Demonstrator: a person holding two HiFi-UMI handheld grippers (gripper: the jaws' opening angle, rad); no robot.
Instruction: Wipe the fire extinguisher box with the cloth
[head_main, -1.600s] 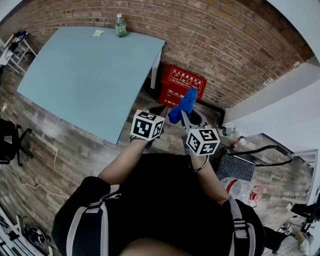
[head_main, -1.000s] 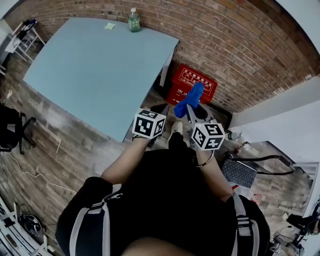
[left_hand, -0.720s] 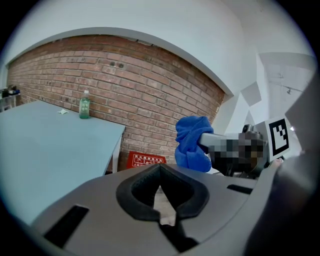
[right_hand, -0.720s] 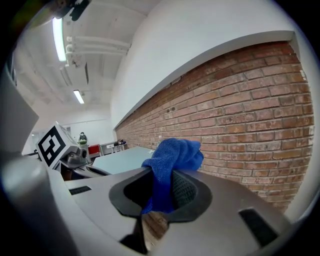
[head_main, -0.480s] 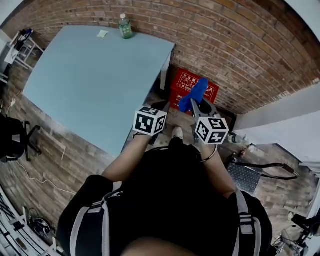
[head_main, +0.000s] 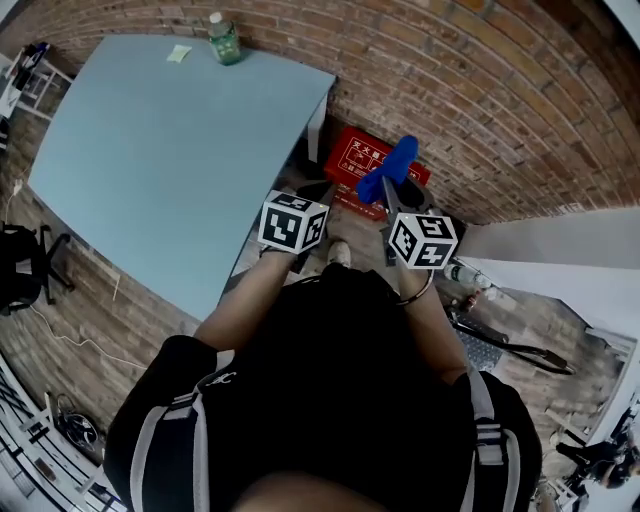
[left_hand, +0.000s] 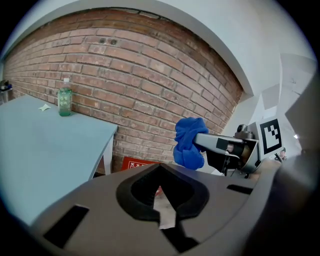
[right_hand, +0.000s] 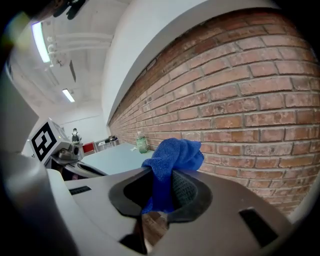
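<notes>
Cloth (head_main: 392, 166) closer to box (head_main: 351, 158), between right jaws

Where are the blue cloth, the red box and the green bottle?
blue cloth (head_main: 390, 168), head view, its bunched middle.
red box (head_main: 345, 163), head view, its printed lid.
green bottle (head_main: 225, 44), head view, its body.

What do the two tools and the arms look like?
The left tool and right tool have grey bodies with dark jaw linings. Each carries a white cube with black square markers. The person wears a black top with grey shoulder straps; forearms are bare.
</notes>
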